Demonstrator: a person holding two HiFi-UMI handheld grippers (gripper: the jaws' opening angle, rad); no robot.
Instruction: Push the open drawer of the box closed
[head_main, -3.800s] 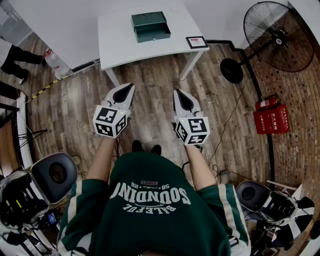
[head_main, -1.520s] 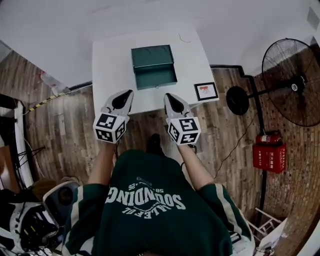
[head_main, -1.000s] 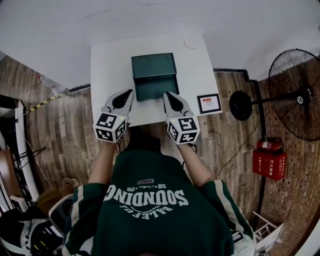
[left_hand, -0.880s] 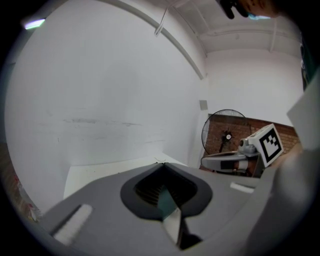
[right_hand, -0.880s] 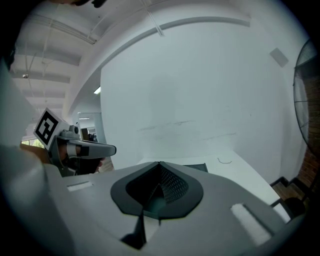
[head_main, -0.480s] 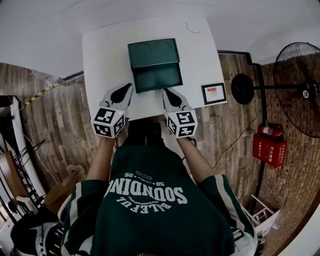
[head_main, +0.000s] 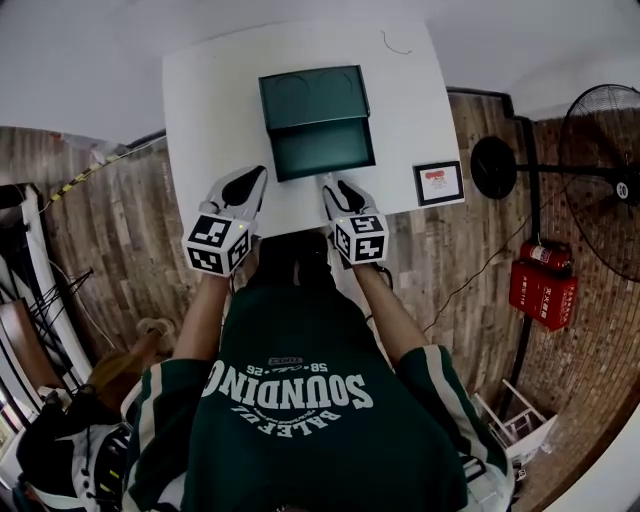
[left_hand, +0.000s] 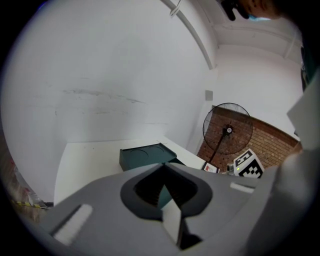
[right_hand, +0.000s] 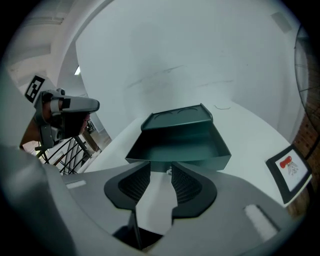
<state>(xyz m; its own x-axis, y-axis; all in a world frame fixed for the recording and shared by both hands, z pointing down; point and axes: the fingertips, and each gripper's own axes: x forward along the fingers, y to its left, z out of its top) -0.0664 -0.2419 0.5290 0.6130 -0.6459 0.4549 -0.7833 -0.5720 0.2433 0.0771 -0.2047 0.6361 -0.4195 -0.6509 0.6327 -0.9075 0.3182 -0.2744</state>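
The box (head_main: 312, 97) is of dark green painted metal, with flat sides and a smooth top that has a round shape pressed shallowly in it. It stands near the middle of a plain white table (head_main: 205, 110) with a matte surface. Its drawer (head_main: 322, 148) is pulled out toward me like a shallow rectangular tray with thin straight walls, and inside I see only its bare green bottom. My right claw (right_hand: 160, 174) is stretched forward, low over the table and pointed straight at the front wall of the drawer, near its right-hand end. Its jaws are opening; the ribbed black pads (right_hand: 134, 185) stand apart and nothing is pinched between them, only the white table shows in the gap. The tips are just before the drawer front, but I cannot tell if they touch it. My left claw (left_hand: 163, 186) is clenched, its two jaws meet in one line and hold nothing. It hangs over the near edge of the table, to the left of the drawer and apart from it, tilted a little upward. Both forearms reach out from my green shirt (head_main: 300, 400), almost parallel. At the right corner of the table lies a small card in a black frame (head_main: 438, 183), and the floor (head_main: 120, 230) is of brown wooden planks.
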